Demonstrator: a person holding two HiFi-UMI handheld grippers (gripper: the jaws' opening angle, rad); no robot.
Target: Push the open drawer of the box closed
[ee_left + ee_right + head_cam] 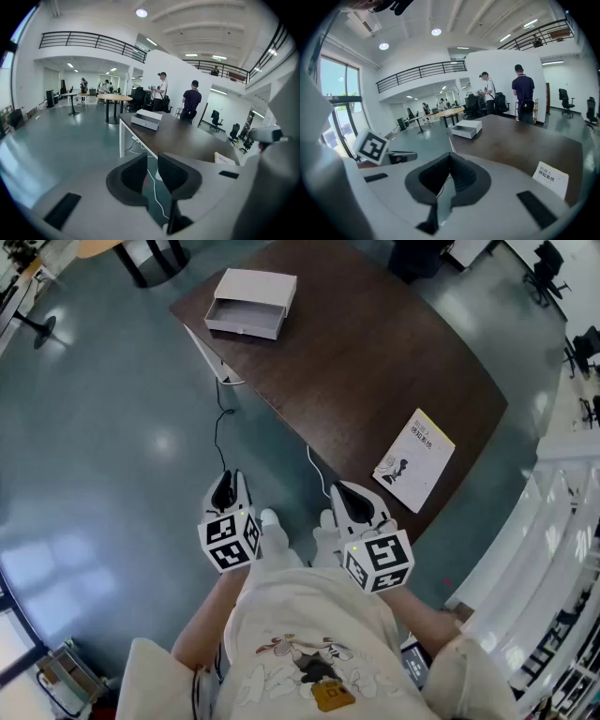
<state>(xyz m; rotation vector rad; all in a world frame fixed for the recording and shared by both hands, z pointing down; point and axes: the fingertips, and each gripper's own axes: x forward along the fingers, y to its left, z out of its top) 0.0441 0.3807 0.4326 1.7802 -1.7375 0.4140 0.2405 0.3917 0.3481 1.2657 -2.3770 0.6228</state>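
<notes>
While both claws hang over the grey floor (112, 427), short of the table's (375, 362) near corner, the box (262, 285) sits at the far end of the table's long left edge, by the far left corner. It is well apart from either claw. Its drawer (240, 315) stands pulled out toward that left edge, and the front panel lies close to the rim.

The left claw (152, 157) has its jaws a narrow gap apart, with only floor and a thin cable (151, 190) showing through. The right claw (450, 157) has its jaws drawn together at the tips and grips nothing.

A booklet (414, 460) lies flat near the table's near corner, just inside the edges, ahead and to the right of the right claw. A long stretch of bare dark tabletop runs between the booklet and the box.

Open floor spreads wide along the left edge, from the person's feet up past the box. Beyond that stand a round table (114, 97) and its base. Two people (191, 101) stand past the table's far end, away from the box.
</notes>
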